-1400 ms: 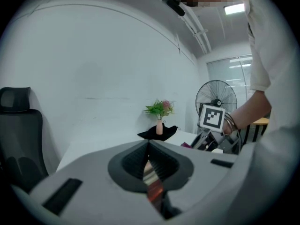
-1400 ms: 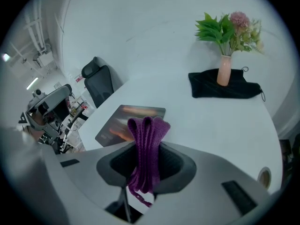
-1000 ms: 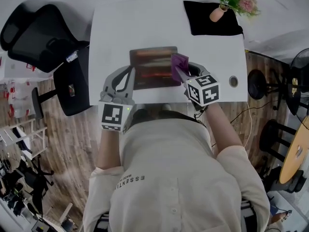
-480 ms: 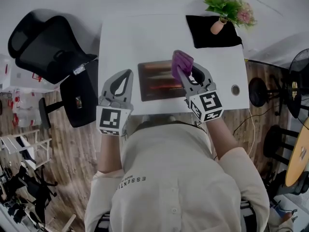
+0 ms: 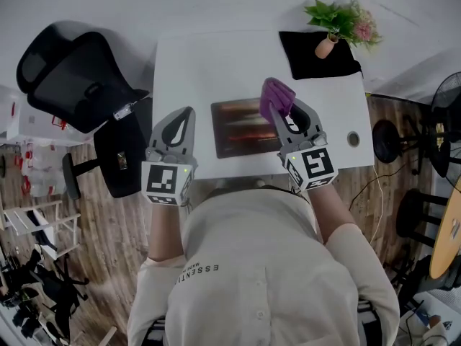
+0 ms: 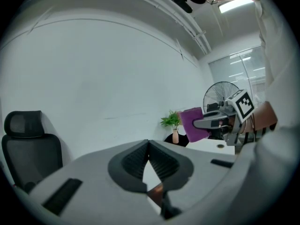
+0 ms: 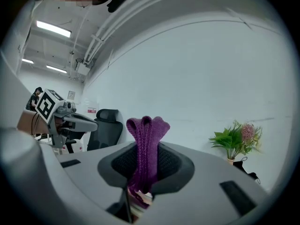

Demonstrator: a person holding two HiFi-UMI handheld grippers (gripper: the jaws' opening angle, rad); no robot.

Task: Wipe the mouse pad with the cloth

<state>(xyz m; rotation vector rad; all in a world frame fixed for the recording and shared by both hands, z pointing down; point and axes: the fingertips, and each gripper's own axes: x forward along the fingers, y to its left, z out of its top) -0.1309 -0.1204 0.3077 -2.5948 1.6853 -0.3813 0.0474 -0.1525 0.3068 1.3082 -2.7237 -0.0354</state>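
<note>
The mouse pad (image 5: 241,128), dark with reddish-brown streaks, lies flat on the white table (image 5: 202,63). My right gripper (image 5: 279,109) is held above the pad's right edge, shut on the purple cloth (image 5: 276,96). In the right gripper view the folded cloth (image 7: 144,146) stands up between the jaws. My left gripper (image 5: 184,118) hovers just left of the pad, shut and empty, its tips meeting (image 6: 149,142). Both grippers are raised and point level across the room. The left gripper view catches the cloth (image 6: 193,124) from the side.
A black mat (image 5: 317,55) with a small vase of flowers (image 5: 328,21) occupies the table's far right corner. A cable hole (image 5: 353,139) sits near the right edge. A black office chair (image 5: 68,71) stands left of the table.
Both grippers have lifted off the mouse pad. The left one moved left, off the pad's edge. The right one rose with the cloth still in it.
</note>
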